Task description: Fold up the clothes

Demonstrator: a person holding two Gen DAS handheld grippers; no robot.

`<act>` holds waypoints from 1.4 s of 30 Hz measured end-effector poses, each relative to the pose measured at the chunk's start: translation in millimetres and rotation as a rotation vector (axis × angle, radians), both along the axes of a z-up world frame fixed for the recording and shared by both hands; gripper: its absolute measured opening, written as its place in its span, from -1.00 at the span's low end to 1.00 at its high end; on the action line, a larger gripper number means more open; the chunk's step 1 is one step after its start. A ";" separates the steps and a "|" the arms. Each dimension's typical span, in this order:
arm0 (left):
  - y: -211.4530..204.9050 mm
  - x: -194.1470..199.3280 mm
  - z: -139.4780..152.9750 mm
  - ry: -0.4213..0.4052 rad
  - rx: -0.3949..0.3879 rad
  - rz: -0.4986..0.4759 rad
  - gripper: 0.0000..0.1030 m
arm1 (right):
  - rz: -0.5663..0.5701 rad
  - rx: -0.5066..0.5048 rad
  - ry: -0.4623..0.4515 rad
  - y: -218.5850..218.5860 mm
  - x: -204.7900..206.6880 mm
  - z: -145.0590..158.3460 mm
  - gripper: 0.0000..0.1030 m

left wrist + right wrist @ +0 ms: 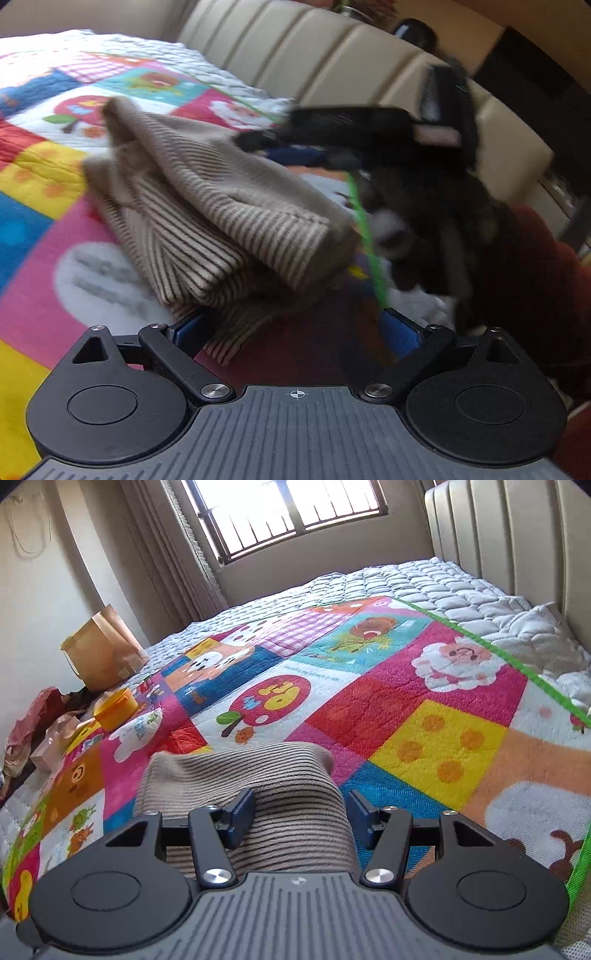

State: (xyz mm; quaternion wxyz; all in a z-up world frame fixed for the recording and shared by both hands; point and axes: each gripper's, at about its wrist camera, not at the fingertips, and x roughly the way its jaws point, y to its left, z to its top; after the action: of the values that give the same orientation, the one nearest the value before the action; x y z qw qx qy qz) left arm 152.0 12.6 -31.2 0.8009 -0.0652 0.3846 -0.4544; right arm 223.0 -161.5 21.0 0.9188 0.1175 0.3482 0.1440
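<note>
A beige striped knit garment (221, 206) lies folded in a thick bundle on the colourful patchwork quilt (48, 184). My left gripper (291, 328) is open at the bundle's near edge, and a corner of the fabric hangs between its blue pads (400, 334) without being pinched. In the right wrist view the same garment (295, 786) bulges up between the spread fingers of my right gripper (301, 812), which is open. The right gripper (258, 142) also shows as a blurred black shape over the garment's far side in the left wrist view.
A cream padded headboard (332, 55) runs along the bed's side. Dark clothes (443, 229) and a red cloth (535, 277) are heaped beside the garment. A brown paper bag (99, 650), a yellow tub (116, 707) and crumpled bags sit at the bed's far left edge under a window (295, 509).
</note>
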 end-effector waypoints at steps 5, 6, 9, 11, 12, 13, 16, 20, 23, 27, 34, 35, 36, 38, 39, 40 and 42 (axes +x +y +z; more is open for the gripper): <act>7.8 -30.6 19.4 -0.111 -0.024 0.001 0.95 | 0.050 -0.112 -0.088 9.5 -46.6 19.2 0.10; 16.4 -29.7 23.6 -0.123 -0.028 0.037 0.95 | 0.075 -0.134 -0.117 12.6 -58.7 21.8 0.10; 45.2 -12.0 35.7 -0.100 -0.074 0.203 0.95 | 0.179 -0.182 -0.156 29.2 -94.0 16.9 0.10; 57.2 2.6 42.8 -0.083 -0.102 0.303 0.95 | 0.231 -0.213 -0.104 45.0 -105.0 -2.5 0.09; 61.4 9.7 46.5 -0.078 -0.116 0.342 0.95 | 0.239 -0.256 -0.119 53.5 -112.2 -12.6 0.09; 65.6 16.9 50.3 -0.074 -0.130 0.381 0.95 | 0.243 -0.293 -0.137 60.6 -118.7 -20.3 0.09; 56.7 37.4 64.8 -0.098 -0.130 0.430 0.88 | 0.227 -0.292 -0.140 64.5 -122.4 -18.4 0.09; 38.7 75.2 51.6 -0.076 -0.060 0.441 0.57 | 0.252 -0.291 -0.129 62.2 -121.9 -13.7 0.08; 25.3 103.9 40.9 -0.057 -0.006 0.448 0.36 | 0.290 -0.211 -0.116 45.2 -120.2 1.8 0.08; 30.5 104.7 9.6 -0.054 0.039 0.445 0.28 | 0.206 -0.040 -0.133 3.1 -92.6 36.6 0.24; 32.7 100.2 7.3 -0.085 0.048 0.398 0.29 | 0.160 0.085 -0.037 -7.6 -17.2 24.5 0.50; 34.2 100.2 6.7 -0.085 0.044 0.391 0.29 | 0.162 0.096 -0.019 -5.7 -9.2 19.4 0.51; 36.1 100.5 6.4 -0.083 0.039 0.385 0.29 | 0.163 0.107 -0.001 -3.8 -1.2 14.3 0.54; 39.6 101.8 4.7 -0.079 0.035 0.380 0.28 | 0.166 0.128 0.035 0.1 14.7 4.2 0.58; 41.3 102.5 3.7 -0.077 0.034 0.378 0.28 | 0.168 0.139 0.053 2.1 22.7 -0.9 0.45; 43.5 102.9 3.1 -0.074 0.027 0.375 0.29 | 0.170 0.150 0.071 4.0 30.6 -6.0 0.12; 47.9 103.6 2.2 -0.069 0.010 0.368 0.33 | 0.186 0.162 0.081 8.9 40.3 -10.6 0.10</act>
State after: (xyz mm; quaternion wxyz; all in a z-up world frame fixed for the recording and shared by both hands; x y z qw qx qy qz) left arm 255.6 60.6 -29.0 0.8836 -0.1147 0.3407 -0.3001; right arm 263.2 -152.6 10.3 0.8743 0.1641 0.3815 0.2512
